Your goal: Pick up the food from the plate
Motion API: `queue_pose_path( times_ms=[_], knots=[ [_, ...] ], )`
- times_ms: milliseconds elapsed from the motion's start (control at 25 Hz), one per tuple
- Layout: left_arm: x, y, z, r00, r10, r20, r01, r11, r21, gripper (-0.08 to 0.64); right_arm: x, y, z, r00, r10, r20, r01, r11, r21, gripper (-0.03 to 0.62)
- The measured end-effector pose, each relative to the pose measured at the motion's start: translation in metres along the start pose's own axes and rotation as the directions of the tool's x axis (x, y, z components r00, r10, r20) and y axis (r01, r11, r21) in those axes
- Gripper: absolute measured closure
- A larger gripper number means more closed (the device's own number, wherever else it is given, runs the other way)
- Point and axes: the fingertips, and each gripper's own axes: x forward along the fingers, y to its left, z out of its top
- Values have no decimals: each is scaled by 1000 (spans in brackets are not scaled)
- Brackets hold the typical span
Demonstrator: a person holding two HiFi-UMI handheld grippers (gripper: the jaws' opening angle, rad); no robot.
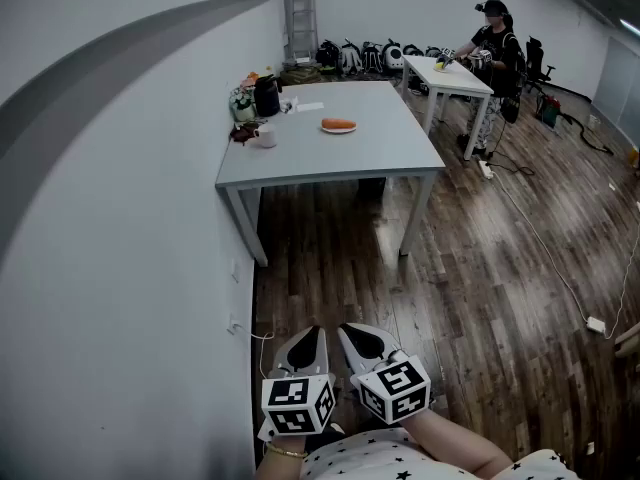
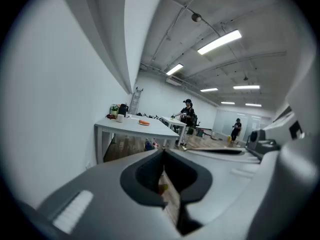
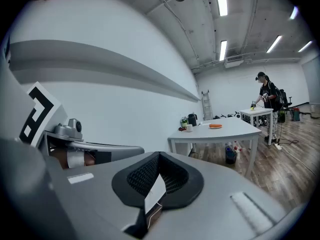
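An orange piece of food (image 1: pixel 338 123) lies on a small white plate (image 1: pixel 339 129) on the grey table (image 1: pixel 330 158) across the room. Both grippers are held low, close to my body, far from the table. My left gripper (image 1: pixel 305 340) is shut with nothing in it, and so is my right gripper (image 1: pixel 362 340) beside it. In the left gripper view the food (image 2: pixel 144 122) is a small orange speck beyond the closed left gripper (image 2: pixel 162 151). The right gripper view has the food (image 3: pixel 215 126) on the table (image 3: pixel 220 132) past the closed right gripper (image 3: pixel 159 156).
A black kettle (image 1: pixel 267 96), a white mug (image 1: pixel 266 135) and small items stand at the table's left end. A person (image 1: pixel 495 53) works at a second white table (image 1: pixel 447 76). Bags line the back wall. A white wall (image 1: pixel 110 218) runs along my left; cables lie on the wood floor (image 1: pixel 560 268).
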Motion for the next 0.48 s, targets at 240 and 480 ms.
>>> queue_pose_path(
  times_ms=[240,480],
  knots=[
    [-3,27,-4,1000,4,0,-4,999,-41,552,18,12,-2,1000,7,-6,-7,1000,19,594],
    [10,46,-4,1000,-5,-16,3,998,-65,552,35,6,-3,999,-23,-25,23,1000,11,594]
  ],
)
